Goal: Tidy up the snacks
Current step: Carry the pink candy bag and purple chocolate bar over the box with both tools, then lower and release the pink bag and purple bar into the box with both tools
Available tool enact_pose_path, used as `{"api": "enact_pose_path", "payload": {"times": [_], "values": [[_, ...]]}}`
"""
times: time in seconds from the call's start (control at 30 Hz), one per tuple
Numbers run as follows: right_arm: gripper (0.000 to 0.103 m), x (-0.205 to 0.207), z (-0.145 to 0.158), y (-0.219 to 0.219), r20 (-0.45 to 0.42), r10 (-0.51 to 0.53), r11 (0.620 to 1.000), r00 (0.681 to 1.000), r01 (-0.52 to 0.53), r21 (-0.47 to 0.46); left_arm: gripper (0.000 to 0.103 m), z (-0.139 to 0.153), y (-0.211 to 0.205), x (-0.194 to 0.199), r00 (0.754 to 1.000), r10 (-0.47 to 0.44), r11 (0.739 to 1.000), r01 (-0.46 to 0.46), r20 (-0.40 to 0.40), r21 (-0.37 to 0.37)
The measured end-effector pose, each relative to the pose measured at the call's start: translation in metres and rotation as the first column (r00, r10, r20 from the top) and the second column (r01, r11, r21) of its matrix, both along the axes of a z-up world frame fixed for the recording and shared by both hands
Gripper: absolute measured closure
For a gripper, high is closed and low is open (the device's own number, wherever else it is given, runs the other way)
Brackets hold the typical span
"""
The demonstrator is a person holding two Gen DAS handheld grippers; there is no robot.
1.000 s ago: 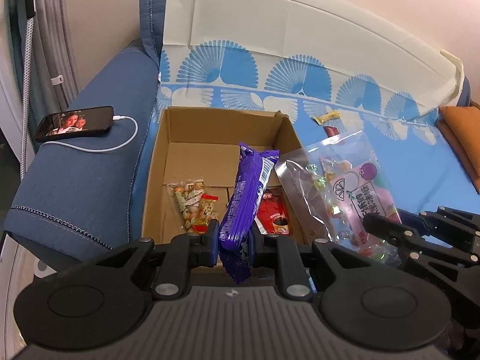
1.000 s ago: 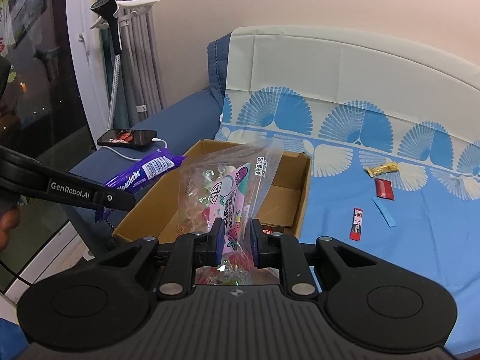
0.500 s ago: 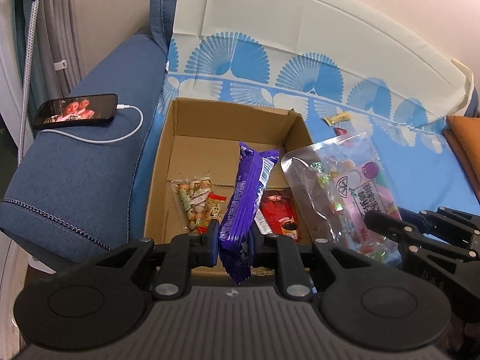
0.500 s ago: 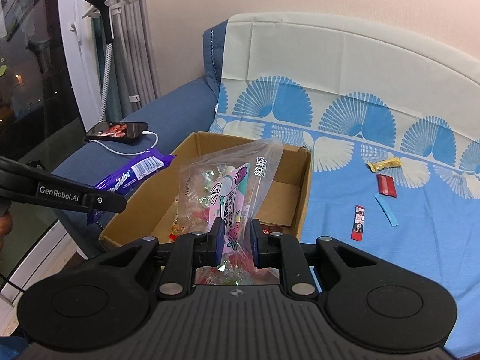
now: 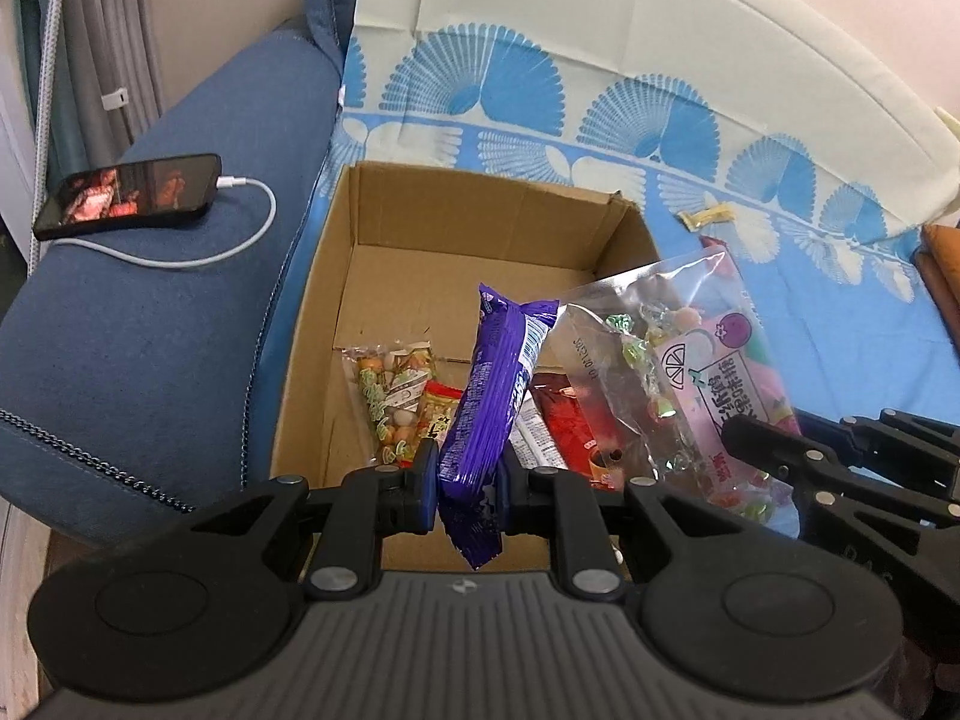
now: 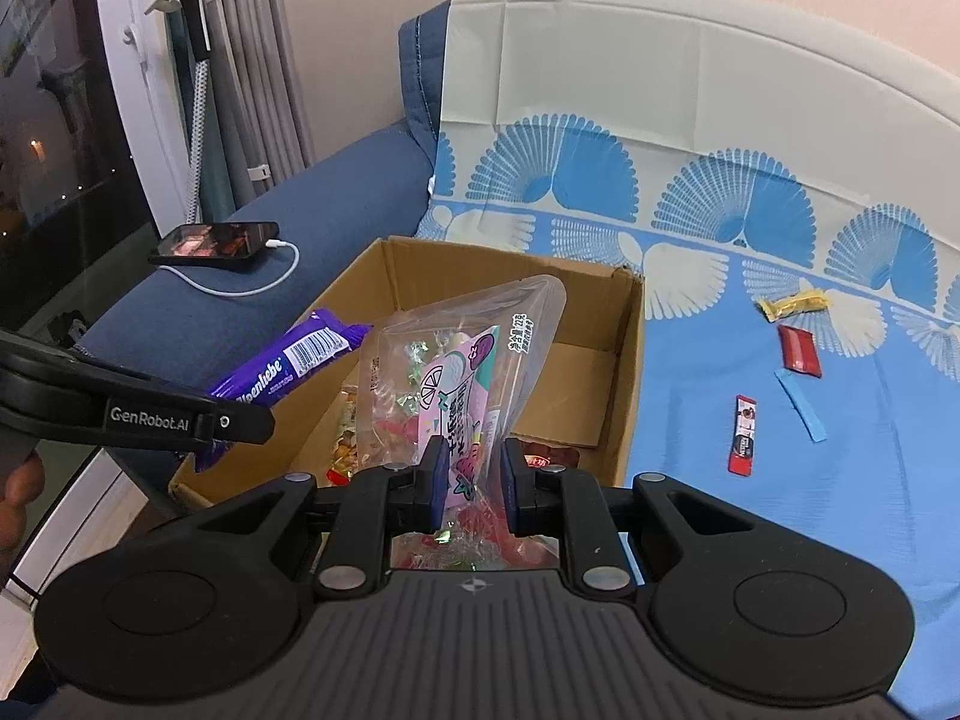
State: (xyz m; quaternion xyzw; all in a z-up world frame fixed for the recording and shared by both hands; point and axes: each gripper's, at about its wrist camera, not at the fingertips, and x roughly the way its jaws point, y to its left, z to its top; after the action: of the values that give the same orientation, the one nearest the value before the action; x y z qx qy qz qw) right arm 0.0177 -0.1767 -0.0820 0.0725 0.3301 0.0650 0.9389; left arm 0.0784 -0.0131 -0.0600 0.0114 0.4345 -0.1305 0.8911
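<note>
Candy in a clear zip pouch, the candy bag [image 6: 462, 384], looks light and floppy; its slick film would likely slide or sag if pinched at the loose top, so the hold near its lower, fuller part seems the safer place. The right gripper [image 6: 474, 480] is clenched on that part, and the bag stands up from the jaws over the near right corner of the cardboard box [image 5: 384, 204]. The purple snack pack [image 5: 492, 414] is a long, soft, crinkly tube, probably light too; the left gripper [image 5: 465, 489] is clamped on it near its lower end, with most of the length slanting up over the box's middle. Both grippers tilt downward toward the box, side by side, the left lower and steeper. 2 small packets already lie on the box floor. The box sits on a sofa [image 5: 150, 330].
</note>
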Motion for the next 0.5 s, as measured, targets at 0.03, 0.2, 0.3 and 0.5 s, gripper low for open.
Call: {"api": "enact_pose_path", "payload": {"times": [0.03,0.2,0.3,0.5], "values": [[0.083,0.004,-0.002,0.0,-0.005,-0.001,1.0,1.0,0.001,0.001,0.083,-0.002,-0.001,0.003,1.0,0.002,1.0,-0.002,-0.005,0.002],[0.083,0.021,-0.013,-0.001,-0.033,-0.006,1.0,0.999,0.006,0.01,0.082,-0.014,-0.005,0.018,1.0,0.006,1.0,-0.006,-0.027,0.022],[0.083,0.03,-0.02,0.0,-0.053,-0.006,1.0,0.999,0.007,0.016,0.082,-0.023,-0.007,0.026,0.999,0.008,0.999,-0.006,-0.046,0.032],[0.082,0.044,-0.033,0.001,-0.087,-0.004,1.0,0.996,0.005,0.018,0.082,-0.039,-0.012,0.038,0.998,0.006,0.998,-0.002,-0.067,0.061]]}}
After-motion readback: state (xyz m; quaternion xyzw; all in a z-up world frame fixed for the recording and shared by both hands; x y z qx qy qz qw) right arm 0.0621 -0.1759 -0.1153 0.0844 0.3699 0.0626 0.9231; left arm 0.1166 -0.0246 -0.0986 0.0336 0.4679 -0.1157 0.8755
